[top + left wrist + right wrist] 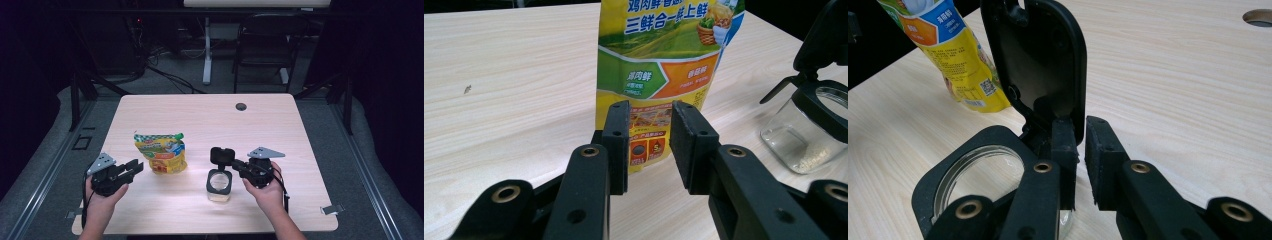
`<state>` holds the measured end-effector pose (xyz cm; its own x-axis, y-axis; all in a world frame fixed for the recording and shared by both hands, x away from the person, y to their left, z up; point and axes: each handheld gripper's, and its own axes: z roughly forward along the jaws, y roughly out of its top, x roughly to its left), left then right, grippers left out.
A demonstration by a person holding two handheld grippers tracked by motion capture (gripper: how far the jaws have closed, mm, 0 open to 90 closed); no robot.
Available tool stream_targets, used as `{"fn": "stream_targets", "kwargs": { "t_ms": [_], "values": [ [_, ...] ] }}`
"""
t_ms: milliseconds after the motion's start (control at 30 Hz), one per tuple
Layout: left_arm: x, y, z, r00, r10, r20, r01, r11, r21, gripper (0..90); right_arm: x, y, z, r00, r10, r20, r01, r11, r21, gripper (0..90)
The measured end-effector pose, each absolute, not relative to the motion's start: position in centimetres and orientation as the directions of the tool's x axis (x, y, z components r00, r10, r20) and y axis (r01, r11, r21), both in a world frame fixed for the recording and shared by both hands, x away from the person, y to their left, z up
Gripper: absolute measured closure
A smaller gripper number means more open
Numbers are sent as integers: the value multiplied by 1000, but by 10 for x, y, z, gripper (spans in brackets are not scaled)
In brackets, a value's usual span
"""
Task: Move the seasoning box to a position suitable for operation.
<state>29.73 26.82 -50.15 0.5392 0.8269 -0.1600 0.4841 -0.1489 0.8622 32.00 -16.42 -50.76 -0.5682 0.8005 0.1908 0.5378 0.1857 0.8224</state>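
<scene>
A yellow and green stand-up pouch (pixel 161 152) with a spout stands left of the table's middle. To its right is a clear glass jar (pixel 219 186) with a black square collar, its black hinged lid (pixel 222 156) flipped upright. My left gripper (pixel 136 166) lies level just left of the pouch, jaws apart. In the left gripper view the pouch (pixel 659 55) stands beyond the left gripper (pixel 650 107), whose pads do not touch it. My right gripper (pixel 235 164) reaches in from the jar's right. In the right gripper view the right gripper (pixel 1079 130) pinches the lower edge of the lid (pixel 1038 65).
A round cable hole (pixel 241 106) sits near the far edge of the light wooden table (pixel 280 130). A black chair (pixel 265 45) and a desk leg stand beyond the table. The jar (pixel 804 135) has a little white residue at its bottom.
</scene>
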Motion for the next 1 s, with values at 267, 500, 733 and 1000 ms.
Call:
{"fn": "stream_targets", "kwargs": {
  "t_ms": [267,500,733,1000],
  "values": [
    [302,269,-501,542,825,-162,475,-141,868,664,316,-165,-505,-566,804,183,527,182,830,770],
    [312,269,-500,555,820,-141,458,-159,875,566,303,-176,-501,-562,811,163,499,175,849,718],
    [323,270,-500,549,820,-159,469,-144,872,545,294,-187,-501,-542,821,179,502,146,853,704],
    [330,267,-500,565,807,-174,464,-137,875,548,286,-195,-500,-532,829,172,506,148,850,687]
  ]
}}
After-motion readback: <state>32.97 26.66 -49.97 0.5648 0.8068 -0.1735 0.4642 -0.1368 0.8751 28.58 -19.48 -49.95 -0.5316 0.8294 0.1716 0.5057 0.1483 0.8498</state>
